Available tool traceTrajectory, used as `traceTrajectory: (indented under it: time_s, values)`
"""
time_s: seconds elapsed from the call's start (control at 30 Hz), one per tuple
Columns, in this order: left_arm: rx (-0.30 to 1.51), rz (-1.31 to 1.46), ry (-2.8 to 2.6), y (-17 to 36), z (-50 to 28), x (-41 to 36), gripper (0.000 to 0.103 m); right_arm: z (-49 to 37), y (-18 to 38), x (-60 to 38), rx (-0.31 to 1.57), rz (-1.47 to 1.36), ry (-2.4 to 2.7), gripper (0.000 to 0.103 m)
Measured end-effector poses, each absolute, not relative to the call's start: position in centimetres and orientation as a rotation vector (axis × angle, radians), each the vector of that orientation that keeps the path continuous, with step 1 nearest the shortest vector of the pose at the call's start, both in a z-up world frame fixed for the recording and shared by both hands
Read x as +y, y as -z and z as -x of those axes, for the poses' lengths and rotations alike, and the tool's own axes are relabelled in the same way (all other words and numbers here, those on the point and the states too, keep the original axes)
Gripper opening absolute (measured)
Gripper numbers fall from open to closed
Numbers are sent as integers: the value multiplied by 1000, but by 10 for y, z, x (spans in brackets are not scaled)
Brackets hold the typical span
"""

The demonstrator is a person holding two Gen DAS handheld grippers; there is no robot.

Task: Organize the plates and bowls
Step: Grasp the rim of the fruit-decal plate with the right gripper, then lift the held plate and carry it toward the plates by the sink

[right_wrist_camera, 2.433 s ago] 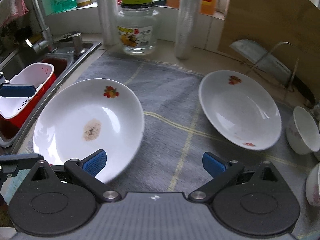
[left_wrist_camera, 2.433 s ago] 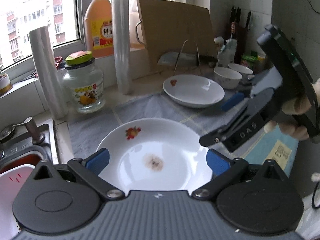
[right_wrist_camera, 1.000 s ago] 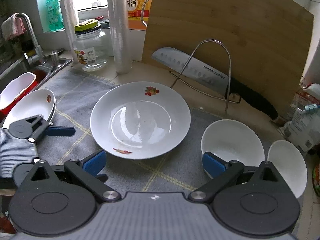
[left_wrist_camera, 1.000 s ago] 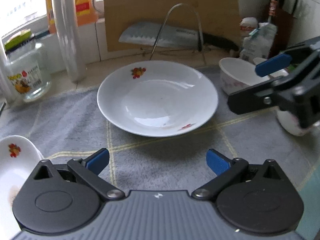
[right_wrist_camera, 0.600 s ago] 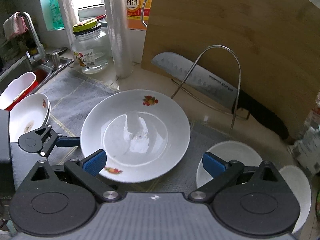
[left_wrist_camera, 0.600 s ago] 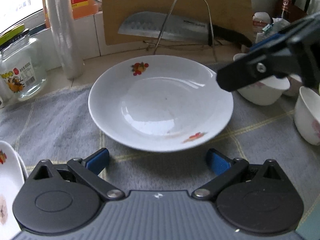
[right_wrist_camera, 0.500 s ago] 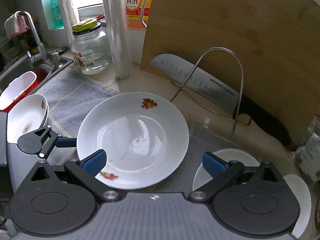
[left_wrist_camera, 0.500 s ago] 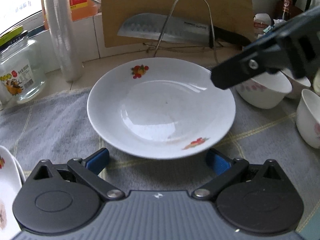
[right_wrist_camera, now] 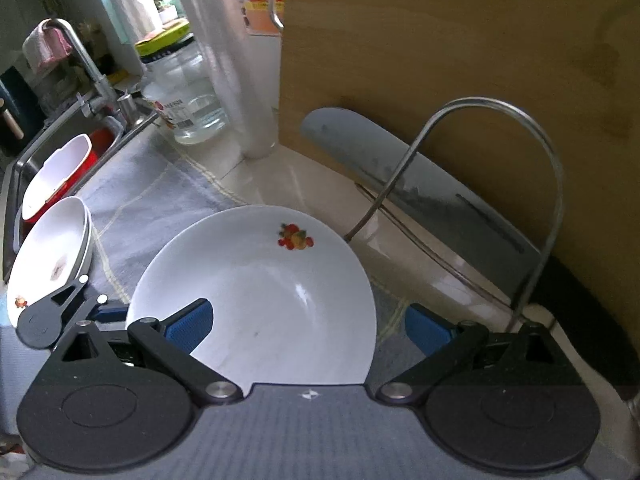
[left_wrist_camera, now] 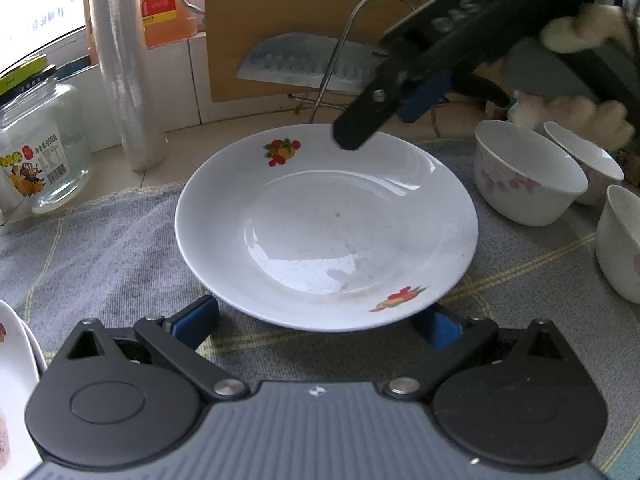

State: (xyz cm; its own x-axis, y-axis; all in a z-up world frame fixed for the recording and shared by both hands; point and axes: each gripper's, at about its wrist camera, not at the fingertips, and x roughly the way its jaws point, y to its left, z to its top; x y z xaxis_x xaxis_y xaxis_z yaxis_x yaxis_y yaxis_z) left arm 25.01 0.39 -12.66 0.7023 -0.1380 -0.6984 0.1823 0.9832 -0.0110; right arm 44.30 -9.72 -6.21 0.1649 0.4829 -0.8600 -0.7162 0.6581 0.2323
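Observation:
A white plate with fruit prints [left_wrist_camera: 326,224] lies on the grey cloth; it also shows in the right wrist view [right_wrist_camera: 256,296]. My left gripper [left_wrist_camera: 320,320] is open, its blue pads at the plate's near rim, partly under it. My right gripper [right_wrist_camera: 308,326] is open, above the plate's far right rim, with its left pad over the plate; it shows in the left wrist view [left_wrist_camera: 396,108]. Stacked plates [right_wrist_camera: 52,256] sit at the left by the sink, their edge showing in the left wrist view [left_wrist_camera: 16,360]. Three white bowls [left_wrist_camera: 524,172] stand to the right.
A cleaver [right_wrist_camera: 420,176] rests in a wire rack [right_wrist_camera: 500,120] against an upright cutting board [right_wrist_camera: 460,52]. A glass jar [left_wrist_camera: 36,148], a plastic wrap roll [left_wrist_camera: 124,64] and an orange bottle [left_wrist_camera: 164,4] line the back. The sink with a red-and-white basket [right_wrist_camera: 60,176] is at left.
Both grippers have moved in on the fruit-print plate. The left pads now reach its near rim. The right gripper has swung over its far right side.

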Motion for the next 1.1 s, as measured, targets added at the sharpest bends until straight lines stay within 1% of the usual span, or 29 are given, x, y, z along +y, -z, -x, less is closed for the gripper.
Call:
traceTrajectory:
  time_s: [0.27, 0.37, 0.67, 1.1]
  values:
    - [776, -61, 183, 125, -249, 5, 103, -450, 80, -69, 1137, 352, -927, 103]
    - [771, -60, 181, 125, -248, 6, 103, -454, 84, -65, 1146, 349, -942, 103]
    - [764, -62, 187, 126, -246, 6, 103, -459, 83, -56, 1160, 345, -997, 103]
    - [763, -70, 199, 124, -243, 7, 103, -460, 88, -45, 1210, 440, -1043, 103]
